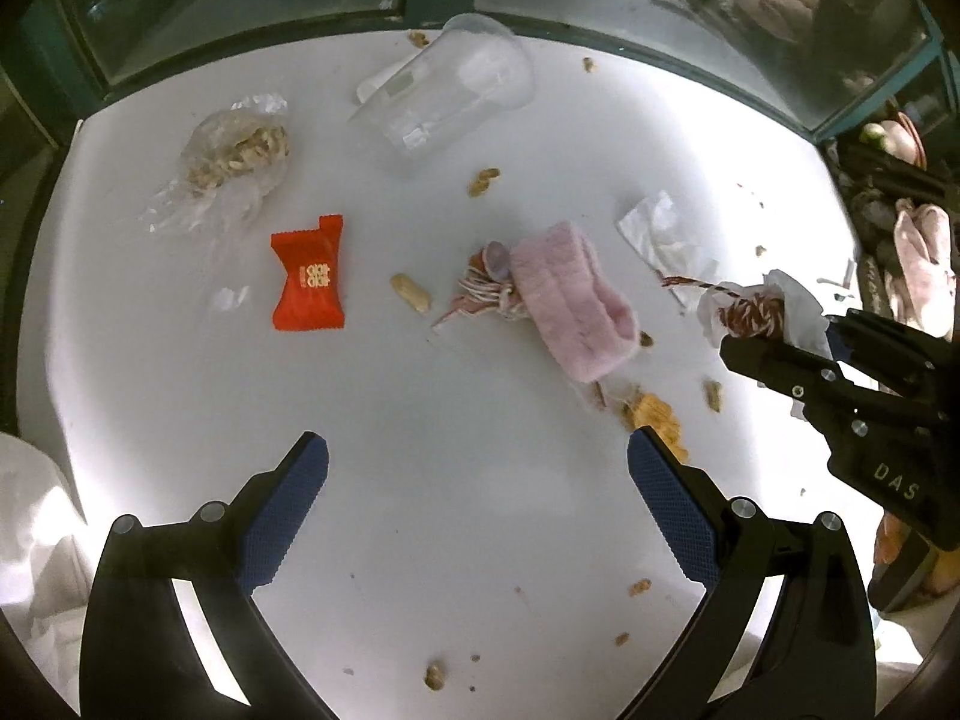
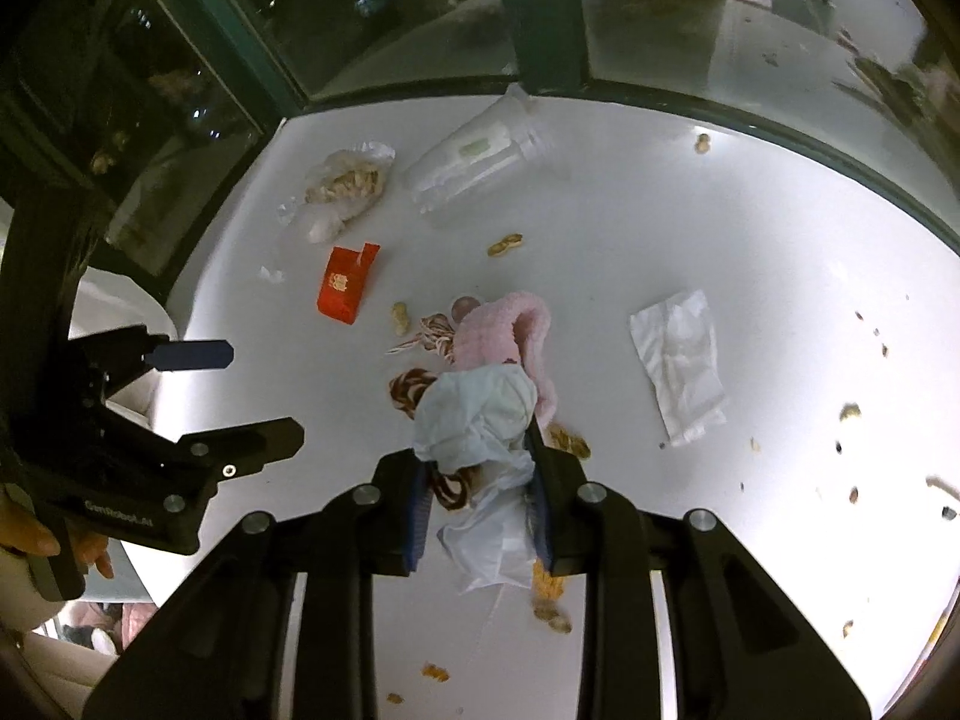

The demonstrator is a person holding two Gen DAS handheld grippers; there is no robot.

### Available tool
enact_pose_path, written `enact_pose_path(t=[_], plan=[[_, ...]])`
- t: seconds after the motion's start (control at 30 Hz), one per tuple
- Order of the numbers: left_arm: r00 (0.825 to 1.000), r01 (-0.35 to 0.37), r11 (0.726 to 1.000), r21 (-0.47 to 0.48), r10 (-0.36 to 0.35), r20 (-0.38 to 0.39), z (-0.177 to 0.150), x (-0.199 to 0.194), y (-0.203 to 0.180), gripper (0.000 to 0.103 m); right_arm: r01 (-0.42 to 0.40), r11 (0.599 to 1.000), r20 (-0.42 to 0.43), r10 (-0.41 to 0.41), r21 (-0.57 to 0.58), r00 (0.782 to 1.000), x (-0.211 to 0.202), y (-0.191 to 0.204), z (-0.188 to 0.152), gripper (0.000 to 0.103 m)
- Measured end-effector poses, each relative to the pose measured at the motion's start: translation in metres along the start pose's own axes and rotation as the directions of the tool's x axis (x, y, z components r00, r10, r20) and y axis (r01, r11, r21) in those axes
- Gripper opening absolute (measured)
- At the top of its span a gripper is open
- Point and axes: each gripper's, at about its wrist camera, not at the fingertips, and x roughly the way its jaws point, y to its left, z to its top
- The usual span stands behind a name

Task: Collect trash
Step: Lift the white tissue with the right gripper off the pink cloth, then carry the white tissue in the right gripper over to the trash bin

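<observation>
A: Right gripper [image 2: 480, 468] is clamped hard on a wad of crumpled white paper [image 2: 480, 414], with red-and-white twine [image 2: 450, 489] bunched in the same pinch. The whole bundle hangs clear above the white bench [image 2: 780, 300].

B: From the left wrist view you see that same wad [image 1: 792, 306] sticking out past the right jaws, a strand of twine trailing off to the left.

A: And the left gripper [image 1: 480, 468]?

B: Jaws spread wide, nothing between them, hovering over a bare patch of bench.

A: Plenty of trash lying about. The red wrapper [image 1: 309, 282] lies flat on the left, a clear plastic cup [image 1: 450, 84] is tipped on its side near the far edge, and a plastic bag of peanut shells [image 1: 237, 150] sits beside it.

B: Mid-bench there's a pink knitted band [image 1: 576, 306] touching another tangle of twine [image 1: 486, 294]. A flat white napkin [image 2: 681, 360] lies apart, off to the right.

A: Loose peanut shells [image 1: 411, 293] are scattered all around.
</observation>
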Motion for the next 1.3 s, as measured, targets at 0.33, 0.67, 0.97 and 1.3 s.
enact_pose_path(t=[0.33, 0.67, 0.97, 1.3], plan=[[0.999, 0.031, 0.999, 0.034, -0.031, 0.025, -0.029, -0.028, -0.026, 0.097, 0.016, 1.0, 0.06, -0.017, 0.027, 0.998, -0.042, 0.01, -0.03, 0.026], [0.996, 0.083, 0.981, 0.175, -0.078, -0.034, -0.064, -0.02, -0.066, 0.097, 0.081, 0.99, 0.035, -0.085, 0.113, 0.996, -0.072, 0.014, -0.091, 0.026], [0.994, 0.084, 0.967, 0.239, -0.065, -0.084, -0.102, -0.014, -0.1, 0.097, 0.062, 0.985, 0.012, -0.065, 0.163, 0.998, -0.082, 0.011, -0.141, 0.026], [0.991, 0.11, 0.945, 0.308, -0.078, -0.112, -0.132, -0.011, -0.182, 0.097, 0.067, 0.977, 0.036, -0.076, 0.202, 0.996, -0.125, -0.024, -0.202, 0.026]])
